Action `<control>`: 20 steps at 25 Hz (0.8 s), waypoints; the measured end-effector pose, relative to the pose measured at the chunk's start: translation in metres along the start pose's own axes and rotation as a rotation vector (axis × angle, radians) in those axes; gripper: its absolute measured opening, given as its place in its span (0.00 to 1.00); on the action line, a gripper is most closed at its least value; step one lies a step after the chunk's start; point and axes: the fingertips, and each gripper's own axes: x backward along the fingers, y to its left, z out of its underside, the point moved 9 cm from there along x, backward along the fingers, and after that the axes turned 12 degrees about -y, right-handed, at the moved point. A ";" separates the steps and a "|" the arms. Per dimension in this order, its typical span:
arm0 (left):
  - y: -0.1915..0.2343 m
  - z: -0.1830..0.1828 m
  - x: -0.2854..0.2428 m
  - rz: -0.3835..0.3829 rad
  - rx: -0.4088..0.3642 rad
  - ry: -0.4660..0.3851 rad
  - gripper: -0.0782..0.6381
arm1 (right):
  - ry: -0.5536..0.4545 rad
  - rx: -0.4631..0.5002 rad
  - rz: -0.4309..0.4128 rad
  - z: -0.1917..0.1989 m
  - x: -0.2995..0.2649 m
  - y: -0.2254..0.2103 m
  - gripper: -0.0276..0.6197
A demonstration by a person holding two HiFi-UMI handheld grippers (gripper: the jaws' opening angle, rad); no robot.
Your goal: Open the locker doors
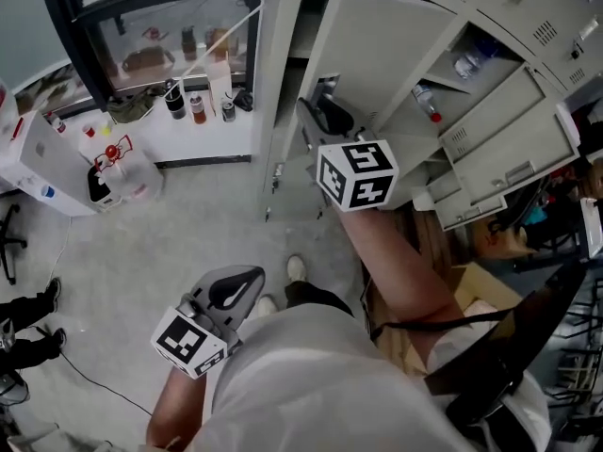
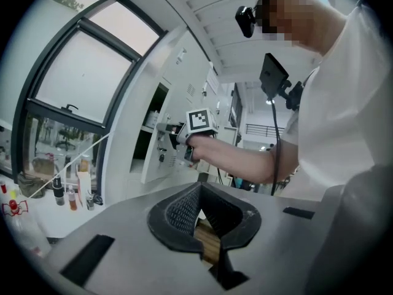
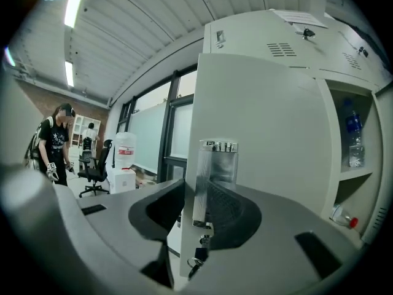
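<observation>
**Entry: locker doors, opening in progress**

**Step in hand.** By my reading, one door is being swung outward.
- The right gripper (image 1: 325, 116) has its jaws closed on the free edge of a locker door (image 1: 377, 55).
- In the right gripper view the door edge stands upright between the jaws, with a metal latch plate (image 3: 215, 177) right at the pads.
- The door panel runs up and away to the right of the jaws.
- The compartment behind the door is already showing, beyond the panel on the gripper's right.

**Next move.** Likely to carry the edge further out along the hinge arc, then let go and reach for a closed door. The grip is thin, edge-on, so it may slip if pulled off the arc.

**Idle tool.** The left gripper (image 1: 236, 292) hangs low, well apart from the lockers. Its jaws are pressed together on nothing.

**Count**
- Grippers: two
- Doors standing open: two that I can make out — the held one and a second door (image 1: 509, 144) further right of the right gripper
- Closed vented doors: at least two, above the held one
- Bottles (image 3: 350, 134) in the open compartment: two — one upright, one lying lower down
- Keys (image 3: 195, 260): one bunch, hanging just below the jaws
</observation>
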 end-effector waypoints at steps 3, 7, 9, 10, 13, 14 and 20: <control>-0.008 0.006 -0.010 0.051 0.012 0.014 0.12 | 0.001 0.008 -0.011 -0.002 0.028 0.001 0.18; -0.015 0.009 -0.032 0.115 0.011 0.030 0.12 | -0.014 -0.021 -0.045 -0.006 0.056 -0.005 0.19; -0.022 0.008 -0.047 0.144 0.005 0.034 0.12 | -0.019 -0.037 -0.061 -0.007 0.071 -0.010 0.19; -0.026 0.008 -0.054 0.159 0.003 0.037 0.12 | -0.019 -0.048 -0.067 -0.008 0.079 -0.013 0.19; -0.042 0.007 -0.076 0.192 -0.005 0.045 0.12 | -0.020 -0.074 -0.091 -0.010 0.104 -0.023 0.19; -0.047 0.007 -0.083 0.201 -0.008 0.049 0.12 | -0.024 -0.081 -0.104 -0.010 0.112 -0.027 0.19; -0.085 0.017 -0.131 0.222 -0.004 0.061 0.12 | -0.049 -0.101 -0.252 -0.011 0.159 -0.066 0.19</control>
